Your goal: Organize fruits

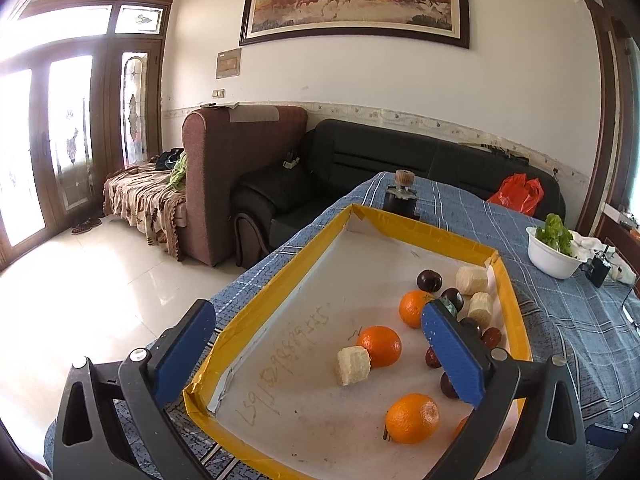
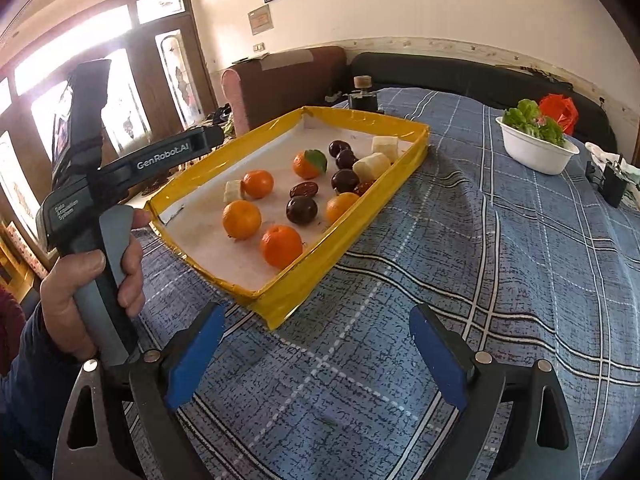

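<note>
Left gripper (image 1: 320, 336) jaws spread wide, empty, hovering over yellow-rimmed tray (image 2: 280, 304). Oranges (image 2: 281, 246), dark plums (image 2: 301, 210), pale corn chunks (image 2: 371, 166) loose in tray, frame centre. Right gripper (image 2: 316, 348) agape, empty, above blue plaid tablecloth (image 2: 500, 248), lower frame.

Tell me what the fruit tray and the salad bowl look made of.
Tray: probably cardboard, its walls wrapped in glossy yellow tape that wrinkles and glints; matte white floor with handwriting. Bowl: smooth, plain white, thin-rimmed, likely plastic or foam; cannot tell which.
</note>
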A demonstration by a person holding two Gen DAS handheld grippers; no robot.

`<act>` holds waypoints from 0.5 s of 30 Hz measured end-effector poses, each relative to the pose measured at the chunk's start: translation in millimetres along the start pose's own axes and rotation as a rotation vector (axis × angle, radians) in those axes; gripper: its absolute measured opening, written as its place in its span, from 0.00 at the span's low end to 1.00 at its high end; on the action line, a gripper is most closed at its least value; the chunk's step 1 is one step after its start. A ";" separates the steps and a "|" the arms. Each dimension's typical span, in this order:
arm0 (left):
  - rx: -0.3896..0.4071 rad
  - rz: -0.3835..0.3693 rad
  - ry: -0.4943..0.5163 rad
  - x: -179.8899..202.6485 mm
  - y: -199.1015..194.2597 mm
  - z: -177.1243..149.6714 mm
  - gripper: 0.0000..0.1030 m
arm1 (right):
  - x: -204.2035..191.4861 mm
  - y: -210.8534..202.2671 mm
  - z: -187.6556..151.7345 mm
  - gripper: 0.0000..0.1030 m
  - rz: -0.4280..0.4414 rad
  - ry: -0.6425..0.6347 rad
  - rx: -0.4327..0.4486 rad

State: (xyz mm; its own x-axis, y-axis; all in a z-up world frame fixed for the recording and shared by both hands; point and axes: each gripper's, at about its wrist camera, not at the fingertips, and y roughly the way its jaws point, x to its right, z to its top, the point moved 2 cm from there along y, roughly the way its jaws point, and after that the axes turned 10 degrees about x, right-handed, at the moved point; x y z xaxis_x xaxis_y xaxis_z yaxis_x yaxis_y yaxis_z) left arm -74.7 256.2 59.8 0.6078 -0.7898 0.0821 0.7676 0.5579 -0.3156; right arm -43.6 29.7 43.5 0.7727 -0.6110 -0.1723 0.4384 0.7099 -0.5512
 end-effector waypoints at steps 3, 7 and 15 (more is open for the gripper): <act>-0.011 0.003 0.011 2.6 2.0 -0.3 1.00 | 0.1 1.6 -0.6 0.94 0.006 0.006 -0.010; -0.055 0.008 0.032 5.6 7.6 -4.5 1.00 | 0.2 2.9 -1.1 0.94 0.007 0.008 -0.016; -0.120 -0.017 0.045 8.2 15.4 -9.2 1.00 | 1.6 5.3 -1.3 0.94 0.000 0.017 -0.024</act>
State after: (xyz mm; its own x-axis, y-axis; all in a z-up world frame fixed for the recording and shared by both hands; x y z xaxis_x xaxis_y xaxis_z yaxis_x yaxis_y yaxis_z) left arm -59.8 256.0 46.9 0.5828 -0.8113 0.0472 0.7464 0.5114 -0.4258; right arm -40.7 32.1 39.2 0.7645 -0.6172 -0.1859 0.4272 0.7011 -0.5709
